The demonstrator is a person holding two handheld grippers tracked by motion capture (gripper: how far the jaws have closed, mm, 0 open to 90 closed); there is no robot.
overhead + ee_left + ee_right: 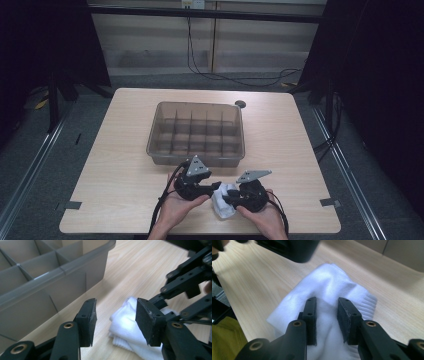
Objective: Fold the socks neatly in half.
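A bunched white cloth lies on the wooden table near its front edge, between the person's two hands. My left gripper comes at it from the left. In the left gripper view this gripper stands open, and the cloth lies just beyond its tips, not between the pads. My right gripper rests on top of the cloth. In the right gripper view its jaws stand apart, pushed into the cloth, with a fold between the pads that they do not pinch.
A translucent grey bin with several divider compartments stands at the table's middle, just behind the grippers; its wall is close to the left gripper. A small dark disc sits behind the bin. Cables trail from both grippers toward the front edge.
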